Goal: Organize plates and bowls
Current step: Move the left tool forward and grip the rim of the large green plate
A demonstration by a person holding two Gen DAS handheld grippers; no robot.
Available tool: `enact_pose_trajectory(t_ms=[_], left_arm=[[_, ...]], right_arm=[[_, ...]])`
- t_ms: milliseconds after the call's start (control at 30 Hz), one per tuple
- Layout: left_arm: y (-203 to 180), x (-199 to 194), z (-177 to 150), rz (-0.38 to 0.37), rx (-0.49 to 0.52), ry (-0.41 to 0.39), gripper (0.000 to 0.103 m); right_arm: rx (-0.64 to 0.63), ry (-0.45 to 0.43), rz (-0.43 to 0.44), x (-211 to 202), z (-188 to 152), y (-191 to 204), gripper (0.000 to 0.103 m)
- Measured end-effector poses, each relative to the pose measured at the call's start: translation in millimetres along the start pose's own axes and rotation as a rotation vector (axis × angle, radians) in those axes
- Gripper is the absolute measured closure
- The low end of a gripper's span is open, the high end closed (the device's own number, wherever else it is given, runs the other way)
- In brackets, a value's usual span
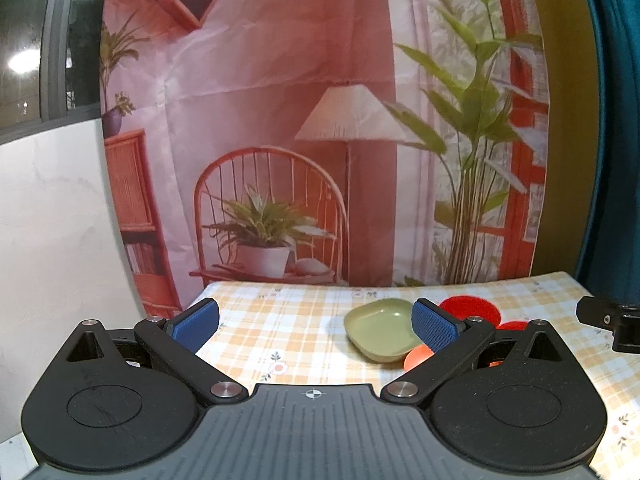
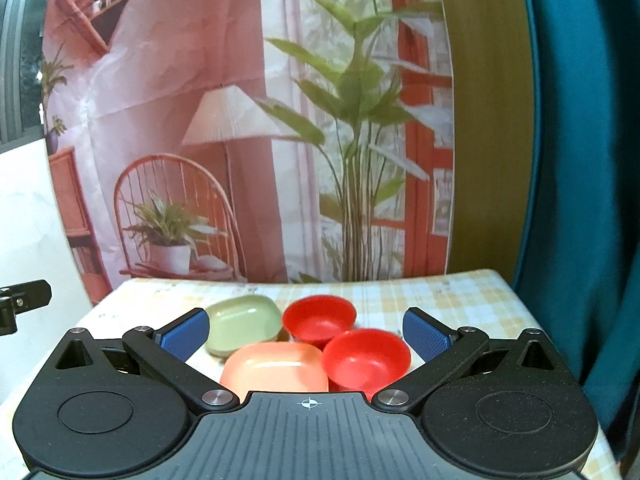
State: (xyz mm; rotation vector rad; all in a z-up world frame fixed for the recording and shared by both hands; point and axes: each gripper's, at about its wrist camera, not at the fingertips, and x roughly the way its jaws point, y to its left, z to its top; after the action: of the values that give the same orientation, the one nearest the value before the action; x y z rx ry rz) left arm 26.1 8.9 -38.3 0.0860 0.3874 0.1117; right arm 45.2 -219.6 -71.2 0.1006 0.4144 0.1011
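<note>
A green square plate (image 2: pixel 244 330) lies on the checked tablecloth (image 2: pixel 440 300), with a pink square plate (image 2: pixel 276 368) in front of it. Two red bowls stand to their right, one farther (image 2: pixel 320 320) and one nearer (image 2: pixel 366 356). My right gripper (image 2: pixel 306 334) is open and empty, held above the dishes. My left gripper (image 1: pixel 316 326) is open and empty, left of the green plate (image 1: pixel 380 328). In the left wrist view a red bowl (image 1: pixel 470 306) and the edge of the pink plate (image 1: pixel 416 358) are partly hidden behind the right finger (image 1: pixel 434 324).
A printed backdrop (image 1: pixel 320 140) with chair, lamp and plants hangs behind the table's far edge. A white wall (image 1: pixel 52 220) is on the left, a teal curtain (image 2: pixel 580 160) on the right. The right gripper's body (image 1: pixel 612 320) shows at the left view's right edge.
</note>
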Motion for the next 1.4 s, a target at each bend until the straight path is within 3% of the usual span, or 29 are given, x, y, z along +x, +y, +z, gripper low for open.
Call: enact_pose_trajectory(t_ms=[500, 667, 1100, 1300, 1400], left_arm=[[16.0, 54.0, -46.6, 0.019, 0.009, 0.093, 0.0], [25.7, 69.0, -61.7, -0.024, -0.035, 0.128, 0.0], [22.9, 98.5, -94.2, -0.065, -0.016, 0.213, 0.001], [25.5, 106.6, -104.0, -0.089, -0.023, 0.278, 0.01], [25.1, 110.4, -107.7, -0.114, -0.019, 0.299, 0.019]], right_arm=[[-0.088, 0.094, 0.007, 60.0, -50.7, 23.0, 0.0], [-0.106, 0.139, 0.024, 75.5, -66.4, 30.4, 0.0], [-0.108, 0.232, 0.144, 93.6, -87.9, 43.0, 0.0], [-0.148, 0.298, 0.137, 99.3, -94.4, 54.7, 0.0], [-0.135, 0.291, 0.155, 98.8, -94.9, 54.5, 0.001]])
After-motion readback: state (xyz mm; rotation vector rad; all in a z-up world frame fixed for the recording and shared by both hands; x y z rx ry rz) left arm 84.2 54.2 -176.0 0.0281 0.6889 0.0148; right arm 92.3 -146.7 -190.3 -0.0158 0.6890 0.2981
